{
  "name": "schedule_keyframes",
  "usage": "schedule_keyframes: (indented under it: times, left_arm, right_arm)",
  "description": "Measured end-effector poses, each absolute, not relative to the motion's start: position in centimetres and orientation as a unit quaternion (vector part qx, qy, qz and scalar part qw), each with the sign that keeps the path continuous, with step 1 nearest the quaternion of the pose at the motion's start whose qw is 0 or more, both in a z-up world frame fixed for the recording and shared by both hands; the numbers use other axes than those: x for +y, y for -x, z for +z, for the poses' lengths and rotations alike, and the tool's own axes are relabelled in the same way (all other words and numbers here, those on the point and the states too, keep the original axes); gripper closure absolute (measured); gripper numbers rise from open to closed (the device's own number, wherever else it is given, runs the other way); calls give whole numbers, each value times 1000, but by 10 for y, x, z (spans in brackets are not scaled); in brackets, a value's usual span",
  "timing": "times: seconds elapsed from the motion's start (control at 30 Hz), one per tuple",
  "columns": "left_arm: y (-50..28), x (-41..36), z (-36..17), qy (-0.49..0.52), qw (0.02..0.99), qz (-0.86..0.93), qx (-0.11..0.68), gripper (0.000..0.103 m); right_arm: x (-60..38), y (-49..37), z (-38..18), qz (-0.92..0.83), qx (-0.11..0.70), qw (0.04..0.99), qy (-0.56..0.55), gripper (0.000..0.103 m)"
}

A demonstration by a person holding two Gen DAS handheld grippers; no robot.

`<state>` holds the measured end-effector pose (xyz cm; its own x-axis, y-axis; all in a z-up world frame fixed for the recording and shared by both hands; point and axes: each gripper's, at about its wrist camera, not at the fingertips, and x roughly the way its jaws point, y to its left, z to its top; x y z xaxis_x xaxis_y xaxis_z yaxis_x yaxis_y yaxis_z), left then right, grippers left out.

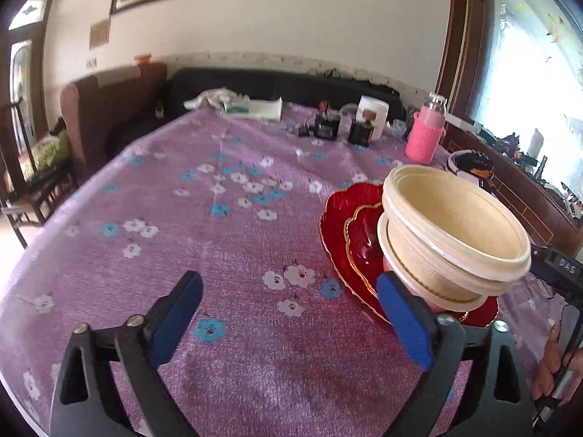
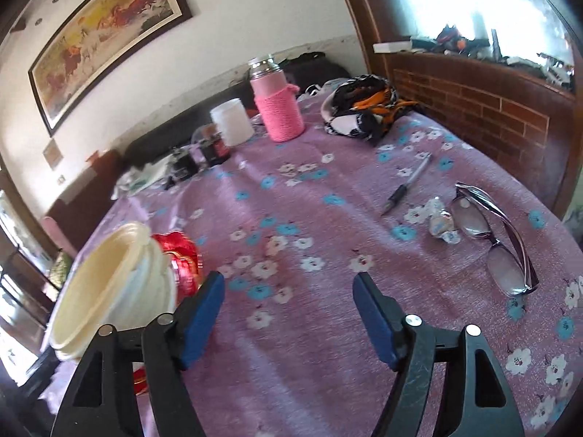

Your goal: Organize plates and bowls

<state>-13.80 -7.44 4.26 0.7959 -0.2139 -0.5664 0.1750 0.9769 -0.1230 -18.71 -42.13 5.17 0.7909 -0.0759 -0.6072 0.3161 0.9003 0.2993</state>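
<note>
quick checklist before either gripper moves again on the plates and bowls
1. Left gripper open, holding nothing: ok.
2. Right gripper open, holding nothing: ok.
3. Cream bowls nested together: ok.
4. Bowl stack sitting level on the red plates: not ok, it looks tilted.
5. Glasses and pen apart from the stack: ok.
6. Number of bowls in the stack: cannot tell.

Left gripper (image 1: 288,313): jaws spread wide, nothing between the blue pads (image 1: 175,322); pointing forward and slightly down over the desk.
Right gripper (image 2: 289,317): jaws also apart, gap bare between the blue pads (image 2: 202,322); angled down toward the desk.
Right hand (image 1: 554,367): seen at the edge of the left wrist view, fingers wrapped on the black handle.
</note>
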Motion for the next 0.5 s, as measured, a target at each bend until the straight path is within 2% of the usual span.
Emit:
schedule_keyframes:
  times: [0.17,0.33,0.5]
  left_arm:
    - [153,-79,50,-26,960,-49,274,0]
    - [156,-71,52,-3,956,-56,287,0]
    - [178,-78,61,-48,969,-36,240,0]
  right_arm:
    - [-420,187,47,-107,292,931,-189,23]
    - [-409,188,51,-103,285,940,-157,19]
    - [-409,191,51,-91,279,942,-160,15]
